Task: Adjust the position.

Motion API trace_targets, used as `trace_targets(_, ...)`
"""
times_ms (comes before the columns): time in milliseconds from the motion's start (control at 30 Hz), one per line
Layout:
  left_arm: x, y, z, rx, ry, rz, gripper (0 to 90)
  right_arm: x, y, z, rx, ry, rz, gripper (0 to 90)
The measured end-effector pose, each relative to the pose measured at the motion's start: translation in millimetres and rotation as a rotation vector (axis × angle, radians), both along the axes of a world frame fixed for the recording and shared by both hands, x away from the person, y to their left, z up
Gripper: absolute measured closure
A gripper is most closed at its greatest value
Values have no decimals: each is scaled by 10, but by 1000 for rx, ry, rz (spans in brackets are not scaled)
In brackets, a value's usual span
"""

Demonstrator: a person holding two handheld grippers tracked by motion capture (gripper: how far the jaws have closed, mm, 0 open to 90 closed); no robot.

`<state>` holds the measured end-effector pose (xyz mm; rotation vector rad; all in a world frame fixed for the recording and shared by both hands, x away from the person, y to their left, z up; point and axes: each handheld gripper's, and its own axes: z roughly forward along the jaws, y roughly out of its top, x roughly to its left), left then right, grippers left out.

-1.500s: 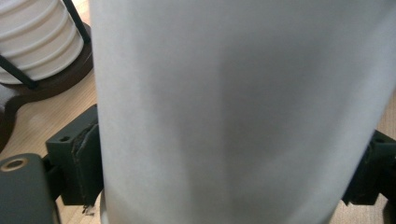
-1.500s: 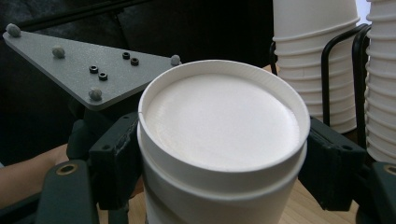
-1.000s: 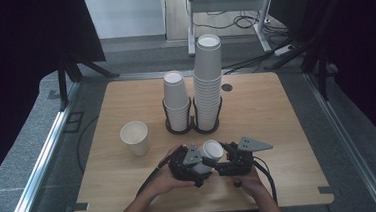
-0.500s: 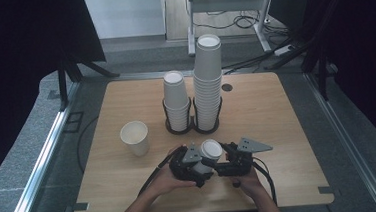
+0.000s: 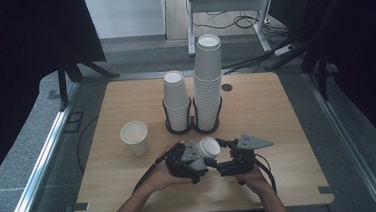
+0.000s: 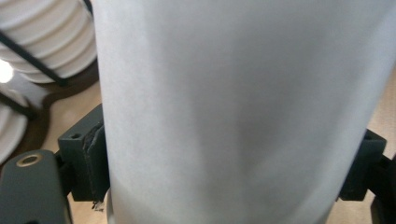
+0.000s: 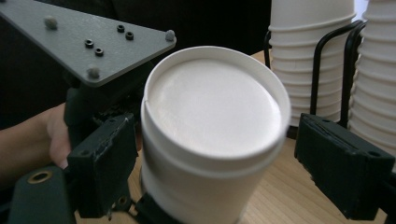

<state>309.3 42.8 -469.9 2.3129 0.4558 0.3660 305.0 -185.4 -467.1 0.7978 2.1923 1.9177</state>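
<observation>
Left hand-held gripper (image 5: 196, 161) clamps our cup (image 5: 205, 150), closing; right hand-held gripper (image 5: 226, 159) opens wider, clear of it; we withdraw it straight.

1. A white paper cup (image 6: 238, 107) stands close before the camera, its plain wall taking most of the frame
2. The left tongs (image 6: 233, 163) clamp it, one black jaw pressed on each side
3. Ribbed white cup stacks (image 6: 44, 42) in black wire holders sit upper left
4. Wooden bench (image 6: 70, 105) below them
</observation>
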Motion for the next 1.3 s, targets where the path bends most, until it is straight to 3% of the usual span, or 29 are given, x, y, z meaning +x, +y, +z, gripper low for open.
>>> trace_targets(167, 19, 11, 73, 30, -27, 5, 136, 12, -76, 90, -51, -12, 5, 129)
trace_targets(433, 29, -21, 106, 90, -67, 14, 136, 93, -138, 313, -256, -38, 39, 137)
trace_targets(700, 90, -35, 54, 129, -79, 33, 136, 265, -51, 455, -482, -13, 125, 151)
trace_targets(867, 107, -72, 9, 183, -107, 46, 136, 329, 78, 486, -606, 8, 177, 136)
trace_targets(1167, 59, -216, -81, 263, -174, 39, 135, 477, 271, 536, -805, 69, 270, 131)
trace_targets(1300, 43, -269, -80, 300, -203, 20, 135, 510, 363, 518, -854, 99, 312, 132)
